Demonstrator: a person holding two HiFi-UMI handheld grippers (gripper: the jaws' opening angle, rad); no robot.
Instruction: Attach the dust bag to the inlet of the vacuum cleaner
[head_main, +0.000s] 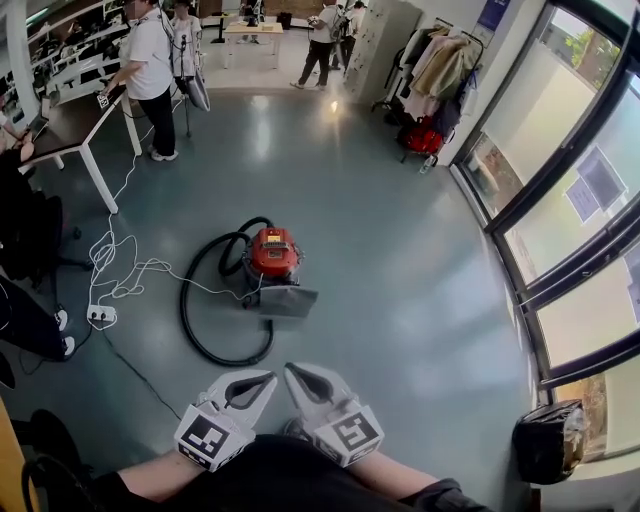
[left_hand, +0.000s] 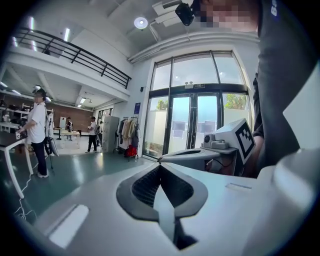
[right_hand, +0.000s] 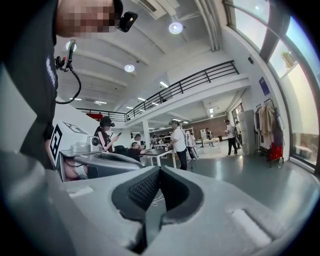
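My left tongs (head_main: 258, 383) and right tongs (head_main: 298, 376) hang side by side just in front of me, tips nearly meeting, both closed on nothing. Well beyond them the grey dust bag (head_main: 284, 301) lies flat on the floor (head_main: 400, 250), touching the near end of the red vacuum cleaner (head_main: 273, 252); I cannot tell whether it sits on the inlet. The black hose (head_main: 195, 330) loops round on their left. Further left a white cable (head_main: 125, 270) runs to a power strip (head_main: 100, 316). Far left a person in a white shirt (head_main: 150, 65) stands by a table (head_main: 70, 120); a coat rack (head_main: 435, 70) stands far right
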